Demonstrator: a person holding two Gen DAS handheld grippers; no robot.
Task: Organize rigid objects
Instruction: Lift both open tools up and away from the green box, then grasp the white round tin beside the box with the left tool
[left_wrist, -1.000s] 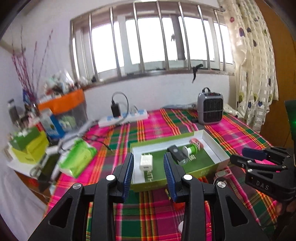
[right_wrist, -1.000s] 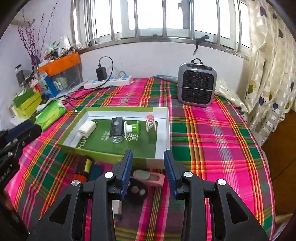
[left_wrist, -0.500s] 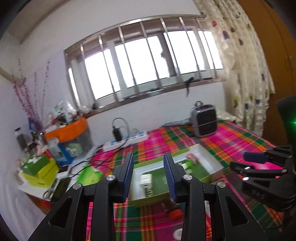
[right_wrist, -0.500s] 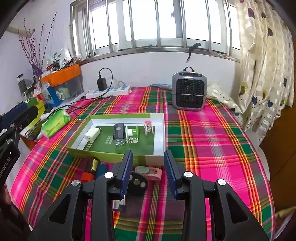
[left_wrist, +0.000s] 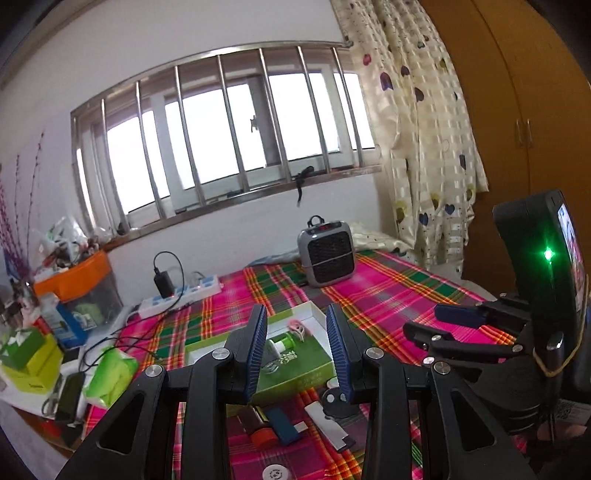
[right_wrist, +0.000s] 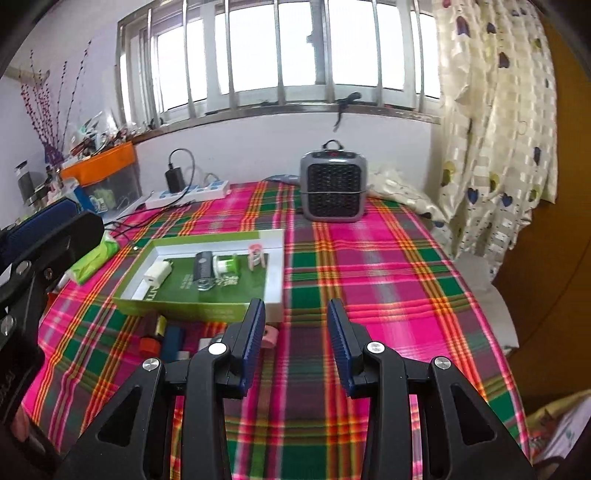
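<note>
A green box with a white rim (right_wrist: 275, 266) lies on the plaid table. It holds a white charger (right_wrist: 158, 273), a black device (right_wrist: 203, 271), a green-and-white spool (right_wrist: 226, 265) and a pink clip (right_wrist: 255, 255). Loose items lie in front of it: an orange-capped tube (left_wrist: 258, 430), a blue stick (left_wrist: 282, 424), a white-and-black stick (left_wrist: 328, 430) and a pink case (right_wrist: 269, 336). My left gripper (left_wrist: 297, 354) is open and empty, raised behind the box. My right gripper (right_wrist: 296, 343) is open and empty, also raised; it also shows in the left wrist view (left_wrist: 436, 325).
A grey heater (right_wrist: 333, 186) stands at the back of the table. A power strip with a charger (right_wrist: 188, 190) lies at the back left. A green tissue pack (left_wrist: 110, 373), boxes and an orange-lidded bin (left_wrist: 81, 284) crowd the left side. A curtain (right_wrist: 495, 129) hangs at right.
Both grippers have risen and pulled back from the box, which now looks smaller and farther. The left view has tilted up toward the window. Both stay open and empty.
</note>
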